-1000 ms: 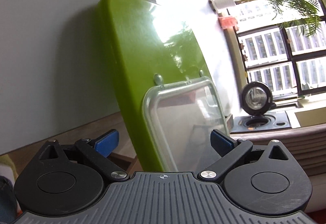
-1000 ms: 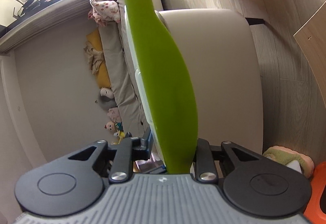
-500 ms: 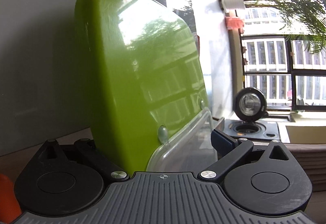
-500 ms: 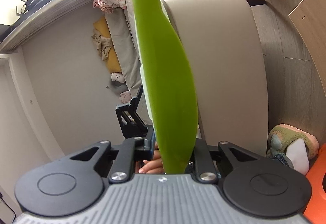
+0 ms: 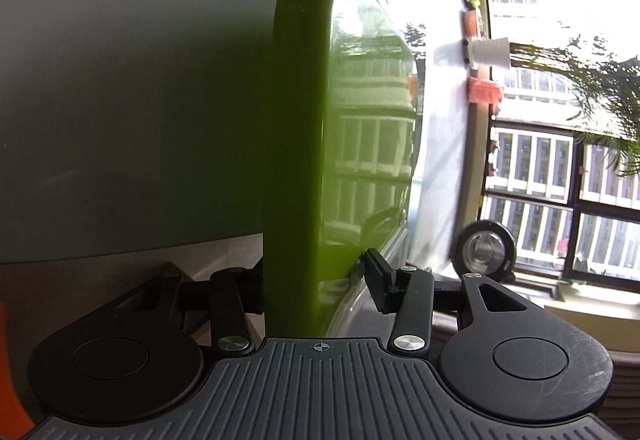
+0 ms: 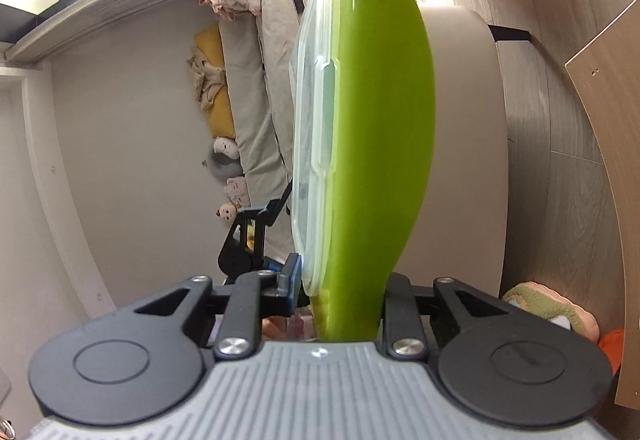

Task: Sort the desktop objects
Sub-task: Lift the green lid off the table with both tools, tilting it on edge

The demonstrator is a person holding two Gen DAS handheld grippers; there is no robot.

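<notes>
The left gripper [image 5: 316, 280] is closed tight on the green box [image 5: 304, 144], with one finger on each side of its near edge. The right gripper [image 6: 342, 288] squeezes the same green box [image 6: 380, 128] from its own side. Both grippers hold it up on its edge. The left gripper also shows in the right view, left of the box.

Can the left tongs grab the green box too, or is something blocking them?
Probably yes. The green box already sits between the left tongs, with nothing else in the gap. The right tongs are shut on the green box's other end, so both can hold it.
</notes>
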